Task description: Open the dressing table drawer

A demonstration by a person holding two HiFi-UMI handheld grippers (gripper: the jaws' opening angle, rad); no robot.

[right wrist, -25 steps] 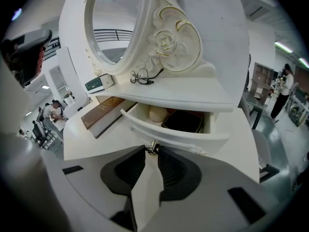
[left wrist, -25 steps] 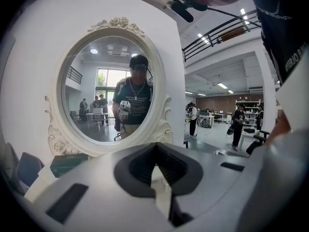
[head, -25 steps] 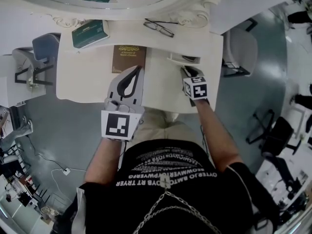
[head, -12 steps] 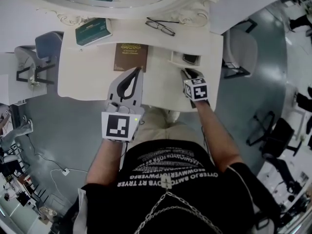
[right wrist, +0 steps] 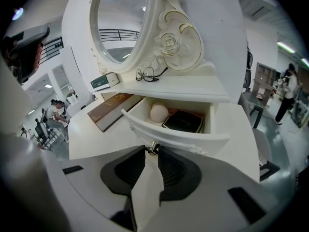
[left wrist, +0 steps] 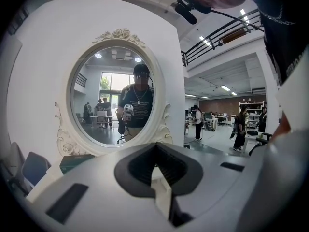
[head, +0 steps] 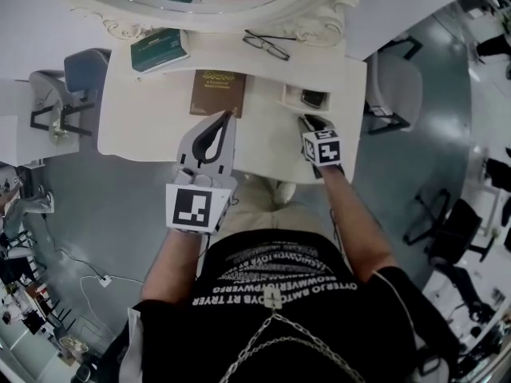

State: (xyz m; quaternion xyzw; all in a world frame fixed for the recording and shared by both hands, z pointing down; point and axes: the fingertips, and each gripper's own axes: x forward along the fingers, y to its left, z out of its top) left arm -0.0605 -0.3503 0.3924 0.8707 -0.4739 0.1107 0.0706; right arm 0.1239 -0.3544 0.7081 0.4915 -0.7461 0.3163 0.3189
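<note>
Right gripper (right wrist: pixel 152 152) clamped on the small metal knob (right wrist: pixel 152 147) of the drawer (right wrist: pixel 176 135), which stands partly out at the right of the dressing table (head: pixel 144 130), a pale ball (right wrist: pixel 159 113) and dark case (right wrist: pixel 183 121) inside; left gripper (head: pixel 227 118) jaws together, empty, over the tabletop near the brown book (head: pixel 217 92). Risk: knob sits at the very jaw tips, so a slanted pull likely slips it free or jams the drawer. Too long a pull could bring the drawer right out and spill it.
</note>
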